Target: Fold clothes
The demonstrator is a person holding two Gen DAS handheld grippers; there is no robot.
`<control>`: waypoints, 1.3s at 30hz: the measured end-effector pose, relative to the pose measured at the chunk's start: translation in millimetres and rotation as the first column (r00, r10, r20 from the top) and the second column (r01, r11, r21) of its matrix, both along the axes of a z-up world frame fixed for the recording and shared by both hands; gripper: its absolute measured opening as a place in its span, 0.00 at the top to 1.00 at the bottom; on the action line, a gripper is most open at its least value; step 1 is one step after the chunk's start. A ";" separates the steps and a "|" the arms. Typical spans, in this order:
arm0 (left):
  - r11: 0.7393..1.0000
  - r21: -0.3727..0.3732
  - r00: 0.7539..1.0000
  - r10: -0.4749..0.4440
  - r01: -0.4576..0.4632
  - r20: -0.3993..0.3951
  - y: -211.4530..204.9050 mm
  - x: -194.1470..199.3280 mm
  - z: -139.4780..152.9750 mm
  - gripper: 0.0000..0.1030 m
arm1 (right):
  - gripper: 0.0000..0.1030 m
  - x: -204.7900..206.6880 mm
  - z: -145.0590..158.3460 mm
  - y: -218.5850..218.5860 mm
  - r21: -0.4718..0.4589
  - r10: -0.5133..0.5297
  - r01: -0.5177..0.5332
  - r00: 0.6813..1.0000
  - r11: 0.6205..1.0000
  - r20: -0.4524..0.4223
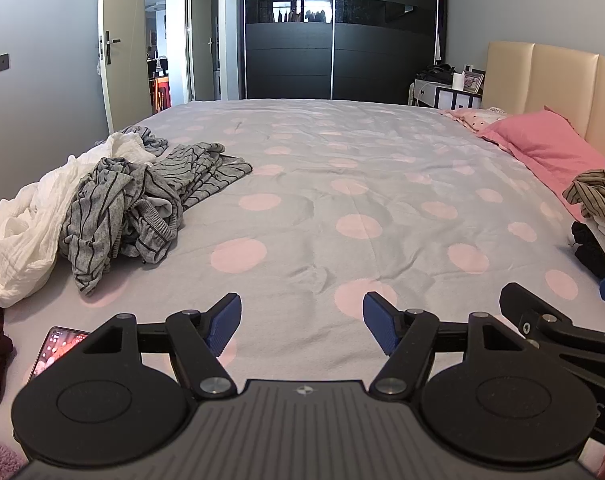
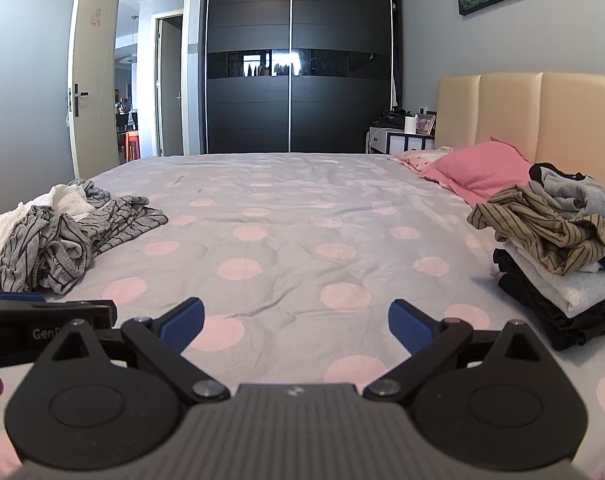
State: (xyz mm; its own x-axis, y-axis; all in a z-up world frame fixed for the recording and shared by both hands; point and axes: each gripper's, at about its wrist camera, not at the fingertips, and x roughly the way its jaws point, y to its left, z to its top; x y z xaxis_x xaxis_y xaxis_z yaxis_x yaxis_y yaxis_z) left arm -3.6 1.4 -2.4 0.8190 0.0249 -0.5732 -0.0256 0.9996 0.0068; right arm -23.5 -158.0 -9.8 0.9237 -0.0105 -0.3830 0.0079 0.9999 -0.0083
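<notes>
We see both tools held low over the near edge of the bed, which carries a grey cover with pink dots. The left tool stands wide, with nothing between its blue pads. The right tool is also spread wide and empty. Each tool shows at the border of the other's view, so they are side by side. The unfolded clothes, a heap of grey striped pieces, lie on the bed ahead of the left tool and to its left, well apart from its fingertips. A crumpled white garment touches this heap on its left side. The stack of folded clothes sits at the right edge of the bed, ahead and to the right of the right tool, with a tan striped piece lying loose on top. Between the two tools and these piles we see only bare cover. A phone lies just beside the left tool, and a pink pillow rests near the headboard.
</notes>
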 end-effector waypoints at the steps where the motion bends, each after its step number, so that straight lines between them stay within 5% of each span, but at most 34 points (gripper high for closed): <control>1: 1.000 0.000 1.000 0.000 0.000 0.000 -0.1 -0.1 -0.1 0.36 | 0.03 0.0 0.0 0.2 -0.002 0.000 0.000 1.000 1.000 0.001; 39: 1.000 -0.010 1.000 -0.001 0.001 -0.013 3.0 1.4 -4.1 0.37 | 0.03 0.1 0.4 -3.2 0.013 0.007 -0.007 1.000 1.000 -0.025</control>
State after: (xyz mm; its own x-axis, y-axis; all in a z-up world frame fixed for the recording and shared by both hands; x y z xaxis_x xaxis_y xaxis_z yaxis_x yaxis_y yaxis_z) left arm -2.2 4.4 -6.5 0.8115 0.0182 -0.5840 -0.0248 0.9997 -0.0032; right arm -23.4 -161.1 -9.3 0.9137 0.0011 -0.4064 0.0009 1.0000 0.0048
